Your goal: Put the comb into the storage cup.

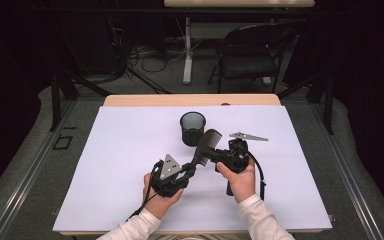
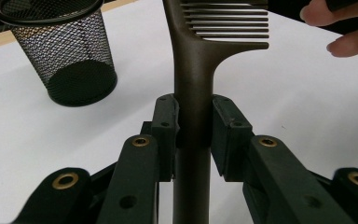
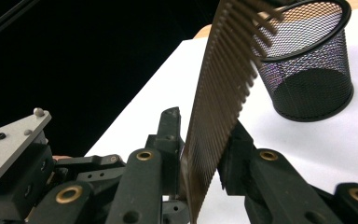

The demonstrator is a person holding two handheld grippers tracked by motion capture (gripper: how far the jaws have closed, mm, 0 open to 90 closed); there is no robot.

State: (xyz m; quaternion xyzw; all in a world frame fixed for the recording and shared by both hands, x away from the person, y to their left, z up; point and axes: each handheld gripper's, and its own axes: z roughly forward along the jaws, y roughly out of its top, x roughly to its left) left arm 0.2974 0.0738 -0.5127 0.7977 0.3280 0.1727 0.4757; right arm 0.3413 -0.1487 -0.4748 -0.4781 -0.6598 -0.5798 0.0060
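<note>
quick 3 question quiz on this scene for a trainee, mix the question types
1. True or false: the comb lies flat on the table.
2. Which part of the comb sits between the left gripper's jaws? A) teeth B) handle C) tip
3. Fill in: the black mesh ___ stands upright beyond the comb.

Key:
1. False; both grippers hold it up.
2. B; the right gripper is on the teeth.
3. cup
</note>
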